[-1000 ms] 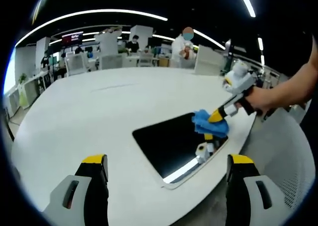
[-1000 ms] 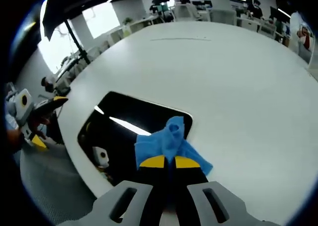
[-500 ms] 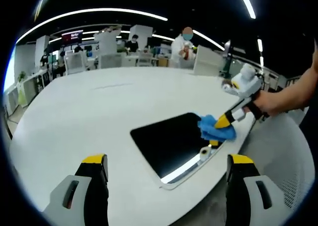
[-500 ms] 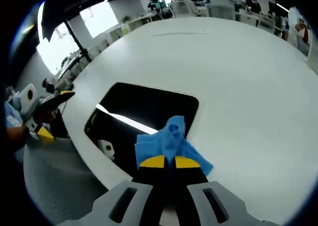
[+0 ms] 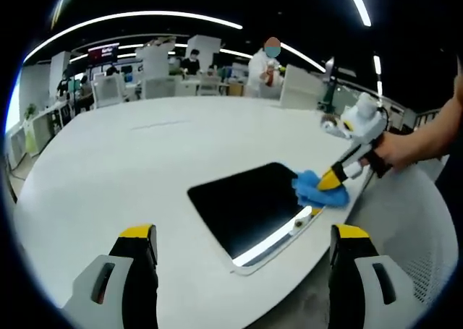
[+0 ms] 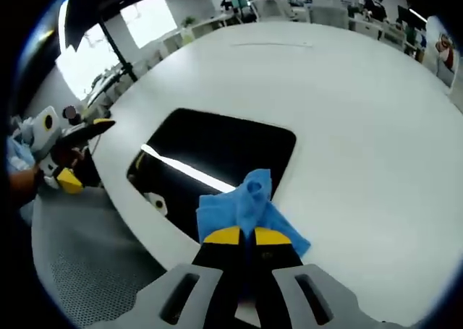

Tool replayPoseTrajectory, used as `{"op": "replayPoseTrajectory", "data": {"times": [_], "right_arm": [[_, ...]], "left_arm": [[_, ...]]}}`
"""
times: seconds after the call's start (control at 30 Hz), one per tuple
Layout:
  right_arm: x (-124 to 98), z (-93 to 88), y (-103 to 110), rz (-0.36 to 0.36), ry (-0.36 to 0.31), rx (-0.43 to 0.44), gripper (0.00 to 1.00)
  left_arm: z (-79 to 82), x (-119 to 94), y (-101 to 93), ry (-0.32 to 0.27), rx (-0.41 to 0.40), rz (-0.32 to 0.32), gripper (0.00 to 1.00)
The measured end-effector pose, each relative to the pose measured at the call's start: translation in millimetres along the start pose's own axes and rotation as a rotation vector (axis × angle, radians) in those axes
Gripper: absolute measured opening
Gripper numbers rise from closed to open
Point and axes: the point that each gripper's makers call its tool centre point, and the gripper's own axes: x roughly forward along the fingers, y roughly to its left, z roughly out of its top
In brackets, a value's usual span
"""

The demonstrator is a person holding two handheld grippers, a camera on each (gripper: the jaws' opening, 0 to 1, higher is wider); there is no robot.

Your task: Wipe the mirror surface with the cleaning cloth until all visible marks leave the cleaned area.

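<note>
A dark rectangular mirror (image 5: 246,206) (image 6: 217,155) lies flat near the edge of a white round table (image 5: 130,163) (image 6: 362,112). My right gripper (image 6: 242,236) (image 5: 334,178) is shut on a blue cleaning cloth (image 6: 246,207) (image 5: 318,189), which rests at the mirror's corner by the table edge. My left gripper (image 5: 242,235) (image 6: 79,152) stands open with nothing between its jaws, hanging off the table edge short of the mirror. A ceiling light reflects as a bright streak in the glass.
A grey perforated floor (image 6: 79,271) lies below the table edge. A person's forearm (image 5: 427,137) holds the right gripper. Office desks, chairs and people (image 5: 268,69) stand far behind the table.
The right gripper has dragged the blue cloth across the mirror toward its outer corner at the table edge. The left gripper has stayed almost still and open.
</note>
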Motion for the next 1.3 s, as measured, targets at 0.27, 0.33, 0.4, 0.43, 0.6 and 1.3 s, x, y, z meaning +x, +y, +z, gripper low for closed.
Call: {"op": "replayPoseTrajectory", "data": {"times": [0.27,0.33,0.4,0.43,0.6,1.3], "right_arm": [[11,10.1,21,0.033,-0.008,0.017,0.00],[15,13.8,31,0.044,-0.009,0.012,0.00],[19,17.0,39,0.058,-0.008,0.009,0.00],[21,18.7,43,0.060,-0.008,0.007,0.00],[33,28.5,66,0.092,-0.009,0.002,0.00],[68,57.6,150,0.214,0.009,-0.067,0.00]], "left_arm": [[-2.8,0,-0.8,0.018,0.012,-0.001,1.00],[-3.0,0,-1.2,0.021,0.012,-0.001,1.00],[-3.2,0,-0.9,0.022,0.016,0.000,1.00],[-3.6,0,-0.9,0.025,0.017,0.000,1.00],[-5.0,0,-1.0,0.033,0.030,0.000,1.00],[-12.5,0,-0.9,0.072,0.035,0.003,1.00]]}}
